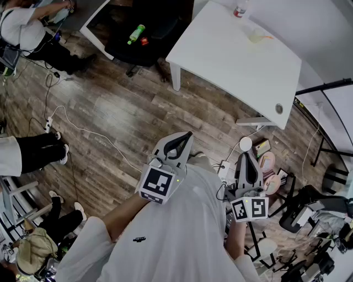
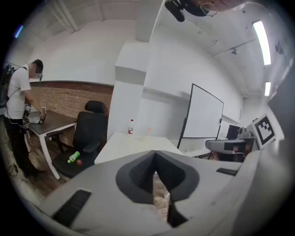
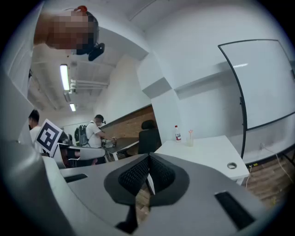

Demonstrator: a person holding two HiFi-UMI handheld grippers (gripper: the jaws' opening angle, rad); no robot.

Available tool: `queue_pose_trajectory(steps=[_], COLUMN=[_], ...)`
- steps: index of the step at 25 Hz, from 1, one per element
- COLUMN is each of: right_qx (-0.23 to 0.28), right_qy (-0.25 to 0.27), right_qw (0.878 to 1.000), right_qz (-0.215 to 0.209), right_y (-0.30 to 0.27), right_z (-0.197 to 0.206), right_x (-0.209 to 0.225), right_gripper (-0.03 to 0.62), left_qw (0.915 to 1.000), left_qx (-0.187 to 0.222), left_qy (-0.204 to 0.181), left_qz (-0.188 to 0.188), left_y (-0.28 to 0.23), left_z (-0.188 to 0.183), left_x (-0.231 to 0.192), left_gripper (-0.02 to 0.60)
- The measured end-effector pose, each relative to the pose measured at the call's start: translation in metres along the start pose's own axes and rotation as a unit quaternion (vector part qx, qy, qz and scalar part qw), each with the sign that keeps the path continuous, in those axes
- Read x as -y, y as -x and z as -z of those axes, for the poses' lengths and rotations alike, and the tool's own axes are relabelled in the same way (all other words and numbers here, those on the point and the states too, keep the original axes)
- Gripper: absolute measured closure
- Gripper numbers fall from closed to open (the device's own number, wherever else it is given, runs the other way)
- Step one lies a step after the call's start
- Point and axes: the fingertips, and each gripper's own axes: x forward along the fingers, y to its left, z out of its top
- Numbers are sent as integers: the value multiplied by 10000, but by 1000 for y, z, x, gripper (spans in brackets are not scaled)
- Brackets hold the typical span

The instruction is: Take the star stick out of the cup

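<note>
A clear cup (image 1: 256,36) with the thin star stick (image 1: 263,37) in it stands near the far edge of the white table (image 1: 231,60). In the right gripper view the cup (image 3: 189,140) and the star stick (image 3: 190,132) look small and far off. Both grippers are held close to the person's chest, well short of the table. My left gripper (image 1: 186,136) is shut with nothing in it, its pads meeting (image 2: 154,154). My right gripper (image 1: 246,156) is shut and empty too (image 3: 148,159).
A red-capped bottle (image 1: 240,10) stands beside the cup. A cable hole (image 1: 279,108) sits at the table's near corner. A black office chair (image 1: 140,41) holds a green bottle (image 1: 136,34). Cables (image 1: 83,132) cross the wood floor. People stand at the left. Clutter (image 1: 270,165) lies by the whiteboard stand.
</note>
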Motion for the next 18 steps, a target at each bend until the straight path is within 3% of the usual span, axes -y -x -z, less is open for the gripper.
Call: queue_pose_trajectory(steps=[7,13,18], right_qx=[200,243,482], right_qy=[500,400,164], right_qw=[9984,9985,9977], right_qz=[-152,-296,-458], right_y=[19,33,42], right_z=[-35,-38,-43], right_x=[35,83,108], right_gripper=[591,591,591], left_qw=[9999,9997,9993], left_qx=[-87,-124,-164], left_qy=[-116,-213,-306], left_qz=[8,31,-112], left_y=[-29,-57,-68], left_z=[-14,-19,-17], left_x=[64,124,142], left_gripper=[568,568,568])
